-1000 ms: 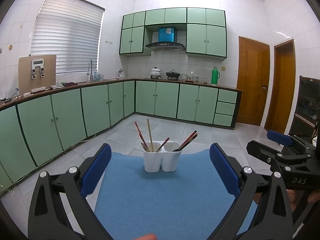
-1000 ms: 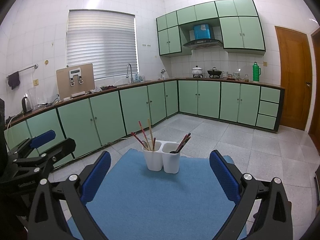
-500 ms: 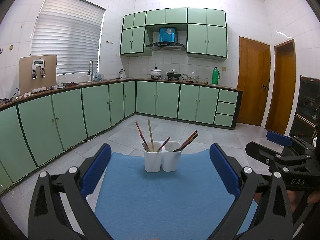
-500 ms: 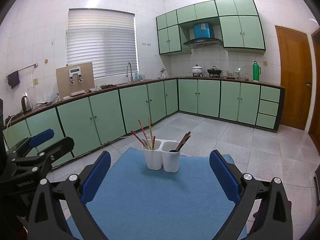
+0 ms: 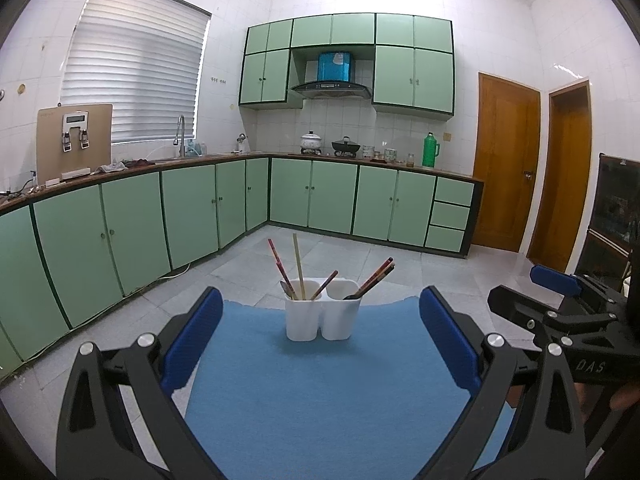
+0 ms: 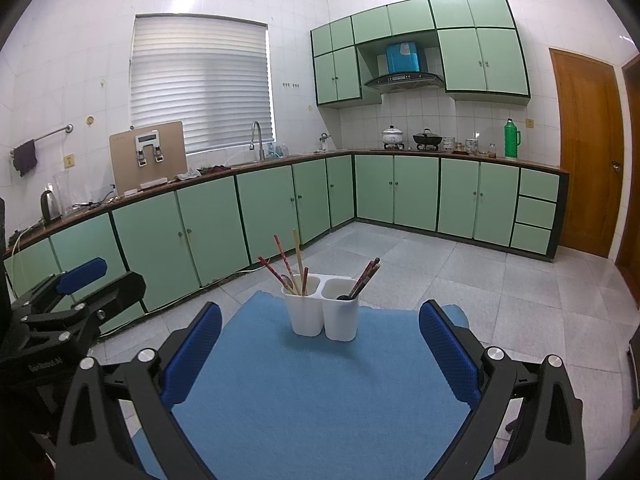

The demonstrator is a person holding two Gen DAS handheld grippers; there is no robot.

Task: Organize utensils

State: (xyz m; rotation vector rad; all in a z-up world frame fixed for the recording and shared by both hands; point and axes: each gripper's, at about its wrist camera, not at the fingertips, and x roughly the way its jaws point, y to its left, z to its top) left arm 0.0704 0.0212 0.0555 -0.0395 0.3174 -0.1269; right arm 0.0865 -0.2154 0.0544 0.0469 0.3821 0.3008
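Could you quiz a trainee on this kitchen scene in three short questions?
1. True or false: both grippers, left and right, are open and hold nothing.
2. The white holder stands on:
A. the mat
B. the counter
C. the bare floor
3. Fill in: the pale wooden chopstick stands in the ____ cup of the holder, as seen from the left wrist.

Key: 1 true; 2 A; 3 left.

Green thermos (image 5: 430, 149) on the counter (image 5: 224, 157), two wooden doors (image 5: 506, 176)
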